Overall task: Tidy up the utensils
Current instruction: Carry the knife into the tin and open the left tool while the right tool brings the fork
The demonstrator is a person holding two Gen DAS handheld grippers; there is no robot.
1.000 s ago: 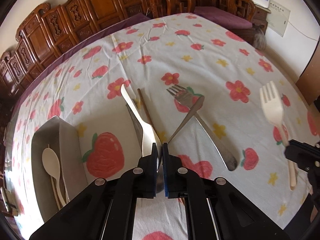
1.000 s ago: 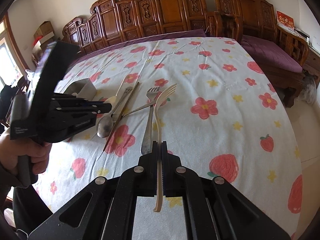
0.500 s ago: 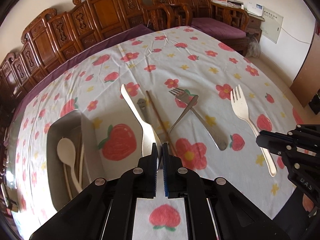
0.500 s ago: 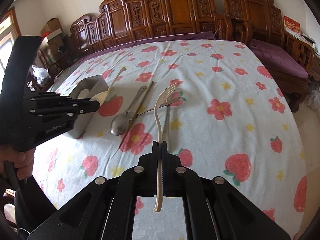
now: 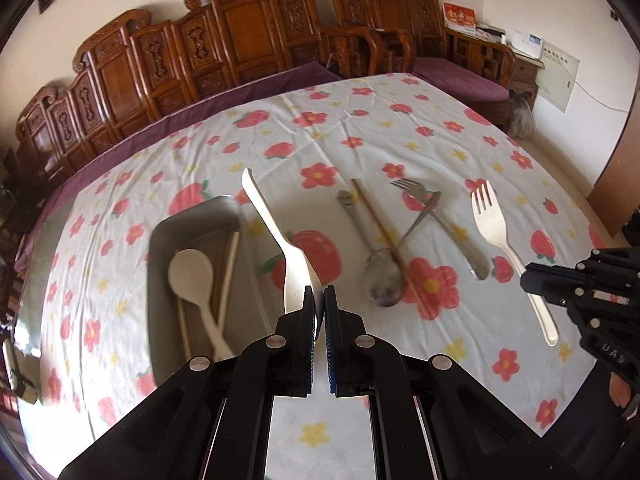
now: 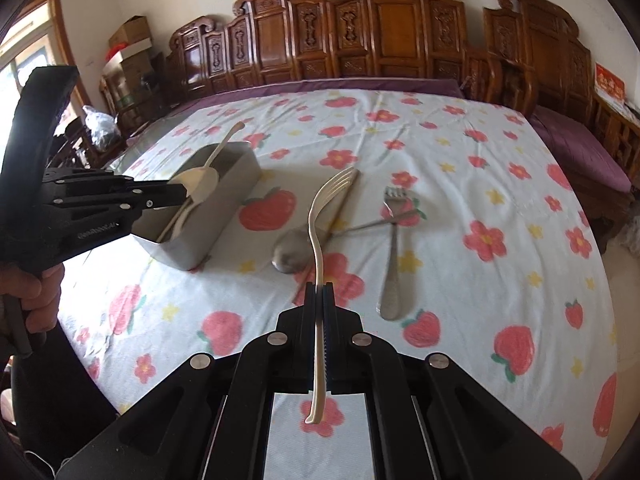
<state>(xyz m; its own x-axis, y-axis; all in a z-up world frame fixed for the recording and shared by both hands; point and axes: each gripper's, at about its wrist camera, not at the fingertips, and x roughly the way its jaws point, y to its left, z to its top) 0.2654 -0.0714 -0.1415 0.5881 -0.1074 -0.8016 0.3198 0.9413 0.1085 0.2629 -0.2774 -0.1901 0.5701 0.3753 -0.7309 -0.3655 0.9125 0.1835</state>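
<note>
The grey rectangular metal tray [image 5: 160, 248] sits on the table [image 5: 440, 132], which is covered by a white cloth printed with red flowers and strawberries, and serves here as the landmark. Inside the tray lie a cream plastic spoon [image 5: 192, 276] and pale chopsticks [image 5: 228, 268]. The left hand-held gripper [image 5: 318, 300] is clamped on the bowl end of a cream plastic utensil with a long tapering handle [image 5: 272, 224], held in the air just beside the tray's right wall in the left wrist view; the handle reaches away toward the carved wooden bench [image 5: 240, 40] behind the table. In the right wrist view this hand-held gripper hangs over the near end of the tray, with a person's hand [image 6: 36, 288] on its grip. The right hand-held gripper [image 6: 320, 296] is closed on the handle of a cream plastic fork [image 6: 320, 216], tines pointing away and lifted above the cloth, well to the right of the tray. Between that fork and the tray, resting on the cloth, are a steel spoon [image 5: 382, 280] and a brown wooden chopstick [image 5: 380, 228] lying across it. Farther from the tray lies a steel fork [image 6: 394, 248], crossed by another slim steel handle [image 6: 372, 224] whose far end cannot be told apart from the spoon.
</note>
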